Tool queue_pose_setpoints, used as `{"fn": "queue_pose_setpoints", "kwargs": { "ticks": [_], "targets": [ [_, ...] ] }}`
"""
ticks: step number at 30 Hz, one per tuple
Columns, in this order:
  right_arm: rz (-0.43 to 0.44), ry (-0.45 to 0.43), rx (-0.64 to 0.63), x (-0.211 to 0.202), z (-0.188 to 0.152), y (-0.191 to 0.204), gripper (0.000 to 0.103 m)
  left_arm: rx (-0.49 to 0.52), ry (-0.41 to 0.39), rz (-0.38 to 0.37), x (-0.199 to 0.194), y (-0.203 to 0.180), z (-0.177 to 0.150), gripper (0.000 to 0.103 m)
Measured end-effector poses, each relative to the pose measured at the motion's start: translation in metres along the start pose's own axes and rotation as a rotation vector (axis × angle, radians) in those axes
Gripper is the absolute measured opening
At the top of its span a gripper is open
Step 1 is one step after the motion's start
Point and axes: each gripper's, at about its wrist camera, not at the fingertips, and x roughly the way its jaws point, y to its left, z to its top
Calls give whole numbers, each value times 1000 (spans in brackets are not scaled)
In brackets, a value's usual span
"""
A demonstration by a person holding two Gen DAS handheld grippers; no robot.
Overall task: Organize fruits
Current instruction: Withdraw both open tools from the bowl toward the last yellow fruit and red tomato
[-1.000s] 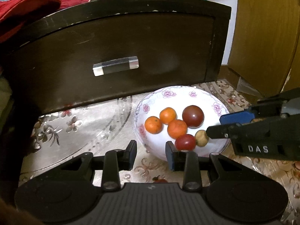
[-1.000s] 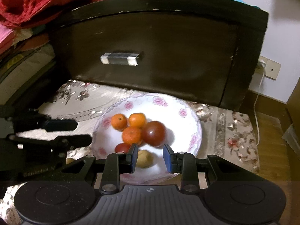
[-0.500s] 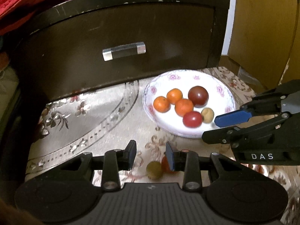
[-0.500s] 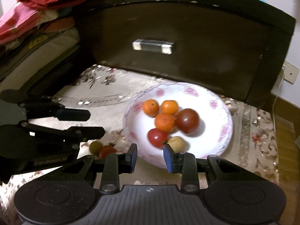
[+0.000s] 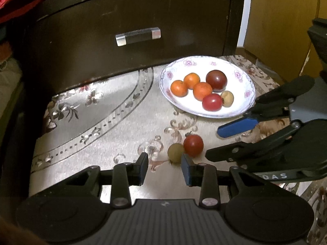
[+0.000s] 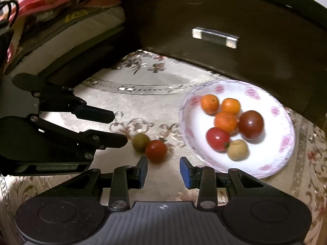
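Note:
A white flowered plate point(image 5: 248, 81) point(image 6: 271, 163) holds three oranges, a dark red tomato point(image 5: 216, 79) point(image 6: 251, 124), a red tomato point(image 5: 212, 102) point(image 6: 217, 138) and a small tan fruit point(image 5: 227, 98) point(image 6: 237, 149). On the cloth lie a green fruit point(image 5: 175, 150) point(image 6: 140, 141) and a red tomato point(image 5: 193, 145) point(image 6: 156, 150), touching each other. My left gripper point(image 5: 164, 168) point(image 6: 119, 127) is open and empty, just before the green fruit. My right gripper point(image 6: 163, 172) point(image 5: 212, 141) is open and empty, just right of the loose tomato.
A dark wooden drawer front with a glass handle point(image 5: 138, 36) point(image 6: 215, 37) stands behind the plate. The flowered tablecloth point(image 5: 98, 122) covers the surface. Folded cloths point(image 6: 61, 14) are piled at the left. A yellow-brown cabinet point(image 5: 282, 24) stands at the right.
Both grippers have pulled back from the plate and toward the left. The two loose fruits on the cloth have come into full view. Both stay open.

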Motion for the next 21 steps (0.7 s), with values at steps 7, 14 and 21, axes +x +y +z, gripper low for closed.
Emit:
{"fn": "queue_pose_setpoints", "kwargs": {
  "ticks": [7, 14, 21],
  "targets": [
    [24, 19, -33, 19, 3, 8, 32, -7, 19, -8, 1, 8, -7, 41],
    [29, 20, -34, 32, 8, 5, 28, -4, 30, -15, 5, 9, -9, 42],
    [11, 31, -42, 29, 6, 6, 24, 5, 37, -25, 16, 3, -4, 42]
  ]
}}
